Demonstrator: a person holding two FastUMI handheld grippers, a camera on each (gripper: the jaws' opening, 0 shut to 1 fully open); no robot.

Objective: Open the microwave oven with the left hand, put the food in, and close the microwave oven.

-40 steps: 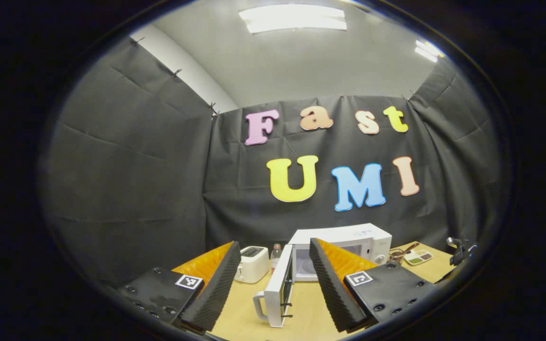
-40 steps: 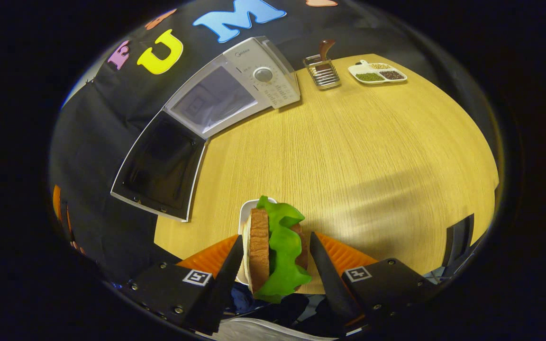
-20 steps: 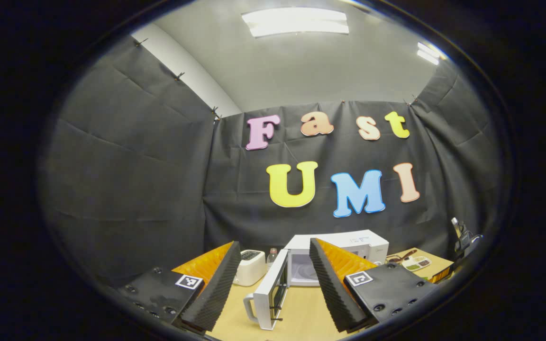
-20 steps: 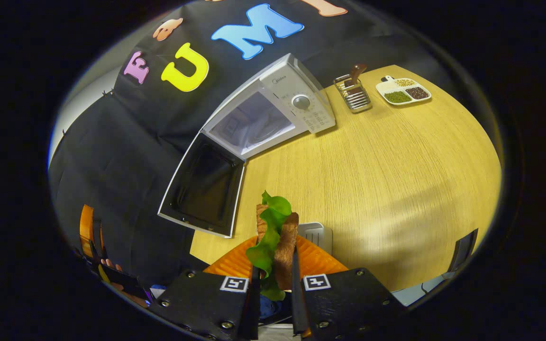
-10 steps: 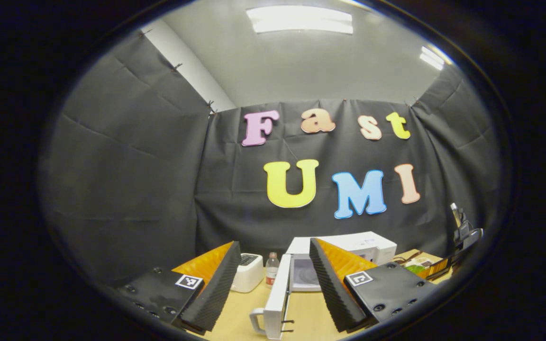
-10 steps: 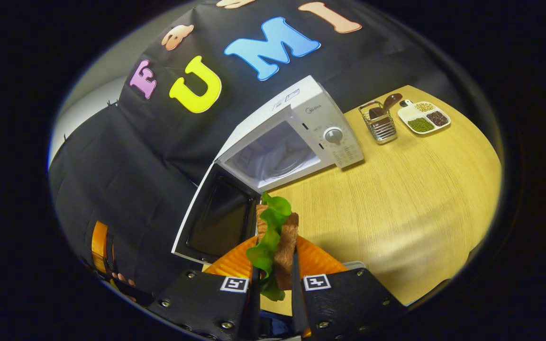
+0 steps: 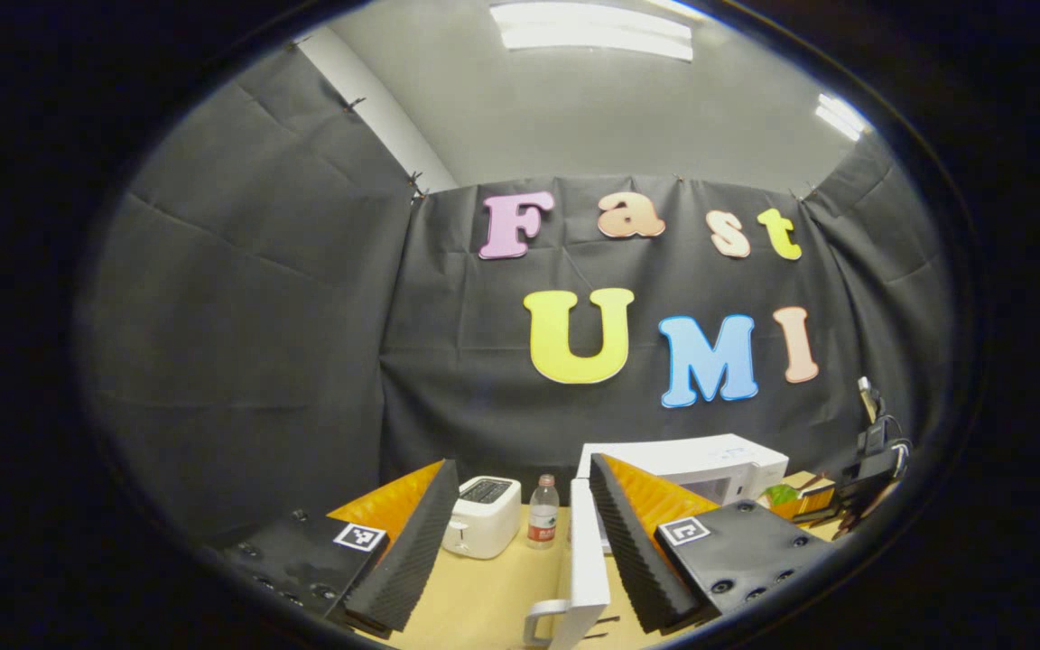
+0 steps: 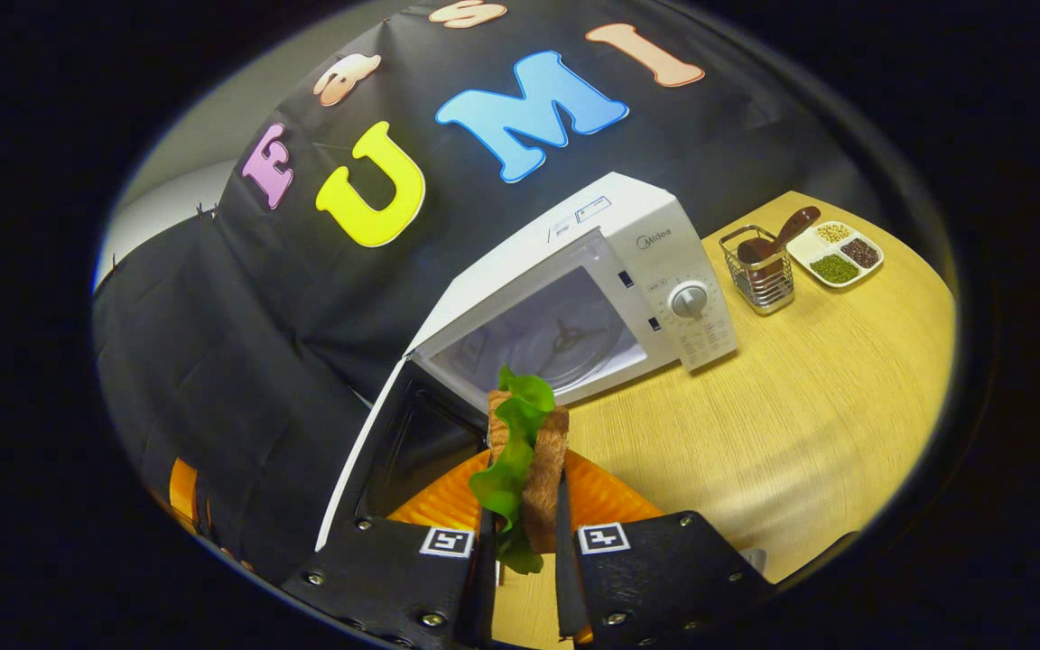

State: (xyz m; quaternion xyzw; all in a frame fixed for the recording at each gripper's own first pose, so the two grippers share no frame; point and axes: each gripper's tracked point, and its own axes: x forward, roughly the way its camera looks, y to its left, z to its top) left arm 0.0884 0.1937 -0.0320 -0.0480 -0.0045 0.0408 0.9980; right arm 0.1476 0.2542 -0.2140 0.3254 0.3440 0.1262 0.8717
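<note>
The light wooden table (image 8: 809, 397) carries the white microwave oven (image 8: 592, 298), its door (image 8: 394, 433) wide open. The right gripper (image 8: 520, 578) is clenched on the toast-and-lettuce sandwich (image 8: 520, 451), just before the cavity. The left gripper (image 7: 520, 560) is released, holding nothing, beside the door.

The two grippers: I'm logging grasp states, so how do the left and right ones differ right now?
The left gripper has its fingers spread wide with nothing between them; the right gripper has its fingers pressed on the sandwich. The left looks level across the table at the open door; the right looks down toward the microwave cavity. Both face the microwave.
</note>
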